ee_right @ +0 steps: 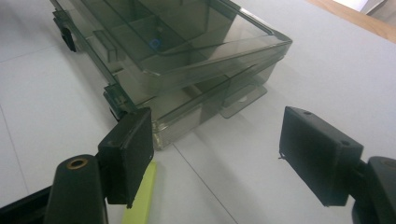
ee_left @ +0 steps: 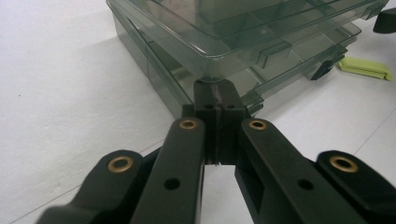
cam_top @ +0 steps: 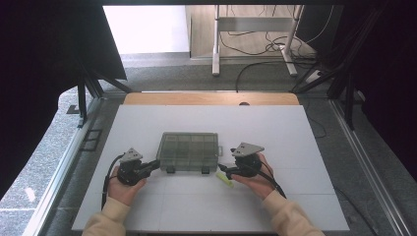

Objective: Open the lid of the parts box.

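A clear smoky-grey compartment box (cam_top: 188, 151) lies in the middle of the white table. Its lid (ee_left: 261, 28) stands slightly raised along the near edge. My left gripper (cam_top: 156, 164) is shut with nothing between the jaws. Its tips (ee_left: 217, 93) press against the box's near left corner, just under the lid's rim. My right gripper (cam_top: 222, 168) is at the box's near right corner and stands open (ee_right: 219, 154), apart from the box (ee_right: 187, 51). A flat yellow-green piece (cam_top: 225, 180) lies on the table below its left pad (ee_right: 128, 154).
The white table board (cam_top: 275, 132) has a wooden strip (cam_top: 211, 99) along its far edge. Beyond it stand white desk legs (cam_top: 215, 44) and cables on the floor. Black frame posts (cam_top: 81, 98) flank both sides.
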`<control>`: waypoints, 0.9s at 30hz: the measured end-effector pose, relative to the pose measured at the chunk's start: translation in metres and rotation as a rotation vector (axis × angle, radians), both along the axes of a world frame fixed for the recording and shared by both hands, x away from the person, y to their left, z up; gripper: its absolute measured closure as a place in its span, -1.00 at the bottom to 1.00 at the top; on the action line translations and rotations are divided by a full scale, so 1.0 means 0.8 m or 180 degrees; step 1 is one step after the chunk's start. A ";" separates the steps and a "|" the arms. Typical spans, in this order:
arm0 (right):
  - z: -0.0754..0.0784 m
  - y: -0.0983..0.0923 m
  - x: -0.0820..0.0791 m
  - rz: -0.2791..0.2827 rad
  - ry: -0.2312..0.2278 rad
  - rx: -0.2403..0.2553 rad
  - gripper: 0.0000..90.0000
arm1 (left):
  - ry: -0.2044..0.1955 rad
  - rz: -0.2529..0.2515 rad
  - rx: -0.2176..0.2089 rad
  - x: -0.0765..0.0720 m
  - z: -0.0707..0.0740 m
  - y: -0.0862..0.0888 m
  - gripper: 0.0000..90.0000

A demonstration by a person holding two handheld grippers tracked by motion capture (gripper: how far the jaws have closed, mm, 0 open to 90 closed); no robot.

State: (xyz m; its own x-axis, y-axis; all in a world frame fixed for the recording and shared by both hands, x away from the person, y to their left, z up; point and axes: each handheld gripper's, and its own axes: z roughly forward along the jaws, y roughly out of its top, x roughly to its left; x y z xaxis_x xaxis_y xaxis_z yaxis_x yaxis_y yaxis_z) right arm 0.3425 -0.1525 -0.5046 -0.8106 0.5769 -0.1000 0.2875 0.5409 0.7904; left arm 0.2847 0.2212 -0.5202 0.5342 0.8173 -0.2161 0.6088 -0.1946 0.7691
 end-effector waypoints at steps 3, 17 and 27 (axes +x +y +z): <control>-0.002 0.004 -0.001 0.0032 -0.0003 0.0002 -0.43 | 0.0006 0.0006 -0.0006 0.001 0.000 0.000 1.00; -0.002 0.020 0.002 0.0063 -0.0194 0.0085 -0.37 | 0.0011 -0.0009 -0.0017 0.003 0.000 -0.001 1.00; 0.001 0.023 0.008 0.0072 -0.0297 0.0150 -0.33 | -0.0009 0.0000 -0.0041 0.003 0.002 0.001 1.00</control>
